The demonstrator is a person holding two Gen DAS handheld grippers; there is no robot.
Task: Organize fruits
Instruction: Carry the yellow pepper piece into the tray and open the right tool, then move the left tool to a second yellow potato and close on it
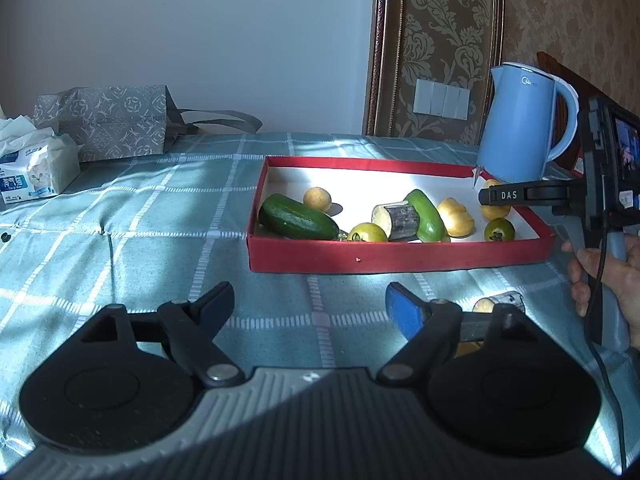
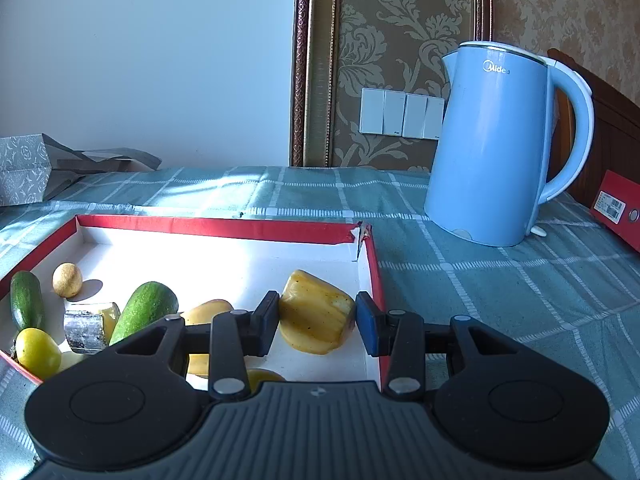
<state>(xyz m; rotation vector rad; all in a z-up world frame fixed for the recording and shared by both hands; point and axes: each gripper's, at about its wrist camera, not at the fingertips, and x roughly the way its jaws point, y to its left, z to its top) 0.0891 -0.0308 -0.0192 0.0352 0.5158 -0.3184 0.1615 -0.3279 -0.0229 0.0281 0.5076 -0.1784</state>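
Observation:
A red box (image 1: 400,256) with a white floor holds a dark cucumber (image 1: 298,218), a lighter cucumber (image 1: 426,214), a round yellow fruit (image 1: 317,199), two greenish tomatoes (image 1: 368,233) and a grey-skinned cut piece (image 1: 396,218). My right gripper (image 2: 316,316) is shut on a yellow pepper-like piece (image 2: 312,312), just above the box's right end by its torn corner. From the left wrist view, that gripper (image 1: 486,196) reaches in from the right. My left gripper (image 1: 312,300) stands open over the checked cloth in front of the box, with nothing between its fingers.
A blue kettle (image 2: 492,148) stands right of the box. A small cut piece (image 1: 500,300) lies on the cloth behind my left gripper's right finger. A tissue pack (image 1: 36,168) and grey bag (image 1: 108,120) sit far left. A red carton (image 2: 618,208) lies at the right edge.

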